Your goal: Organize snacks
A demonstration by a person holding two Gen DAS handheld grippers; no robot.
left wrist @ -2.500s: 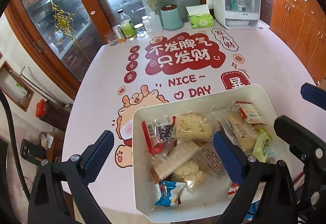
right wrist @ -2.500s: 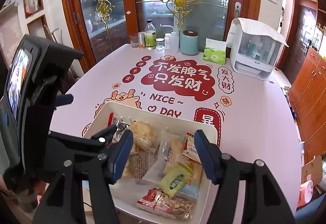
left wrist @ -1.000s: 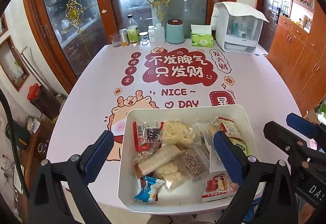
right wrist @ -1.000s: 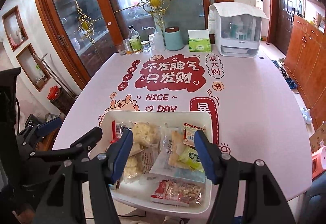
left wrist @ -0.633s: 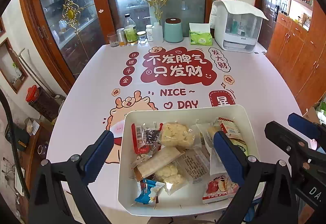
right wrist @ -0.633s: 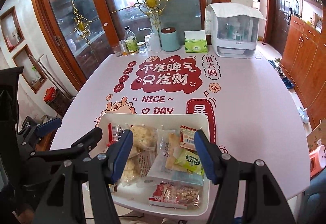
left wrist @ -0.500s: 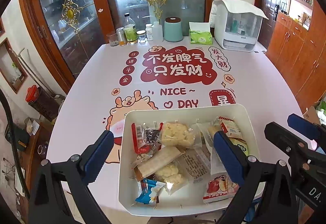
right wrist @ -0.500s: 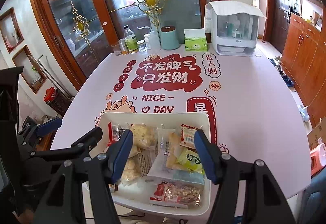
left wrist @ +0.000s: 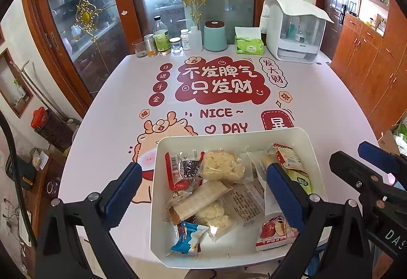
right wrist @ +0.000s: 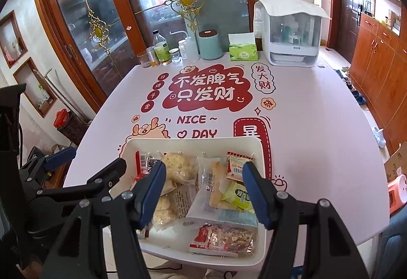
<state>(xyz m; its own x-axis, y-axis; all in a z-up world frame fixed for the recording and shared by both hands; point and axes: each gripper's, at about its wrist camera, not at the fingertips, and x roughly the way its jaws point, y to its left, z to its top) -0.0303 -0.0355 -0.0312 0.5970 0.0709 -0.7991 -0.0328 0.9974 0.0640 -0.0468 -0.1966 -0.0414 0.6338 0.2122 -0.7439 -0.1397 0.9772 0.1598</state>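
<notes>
A white tray [left wrist: 229,133] sits at the table's near edge, holding several wrapped snacks. Among them are pale crumbly cakes [left wrist: 221,167], a blue wrapper [left wrist: 188,238] and a red pack [left wrist: 274,233]. In the right wrist view the same tray [right wrist: 193,140] shows a green pack [right wrist: 239,195] and a red nut bar [right wrist: 223,238]. My left gripper [left wrist: 203,185] hovers open above the tray's left half. Over the right half, my right gripper [right wrist: 203,177] is also open. Neither touches a snack.
The pink table cover [left wrist: 114,126] carries red print. Along the far edge stand bottles and jars [left wrist: 161,36], a teal canister [left wrist: 215,36], a green tissue box [left wrist: 249,46] and a white lidded cabinet [left wrist: 295,32]. Glass doors stand behind and wooden cupboards to the right.
Since the oldest frames both views have pulled back and levelled out over the tray. Over the last second nothing visibly moves, and both grippers stay open.
</notes>
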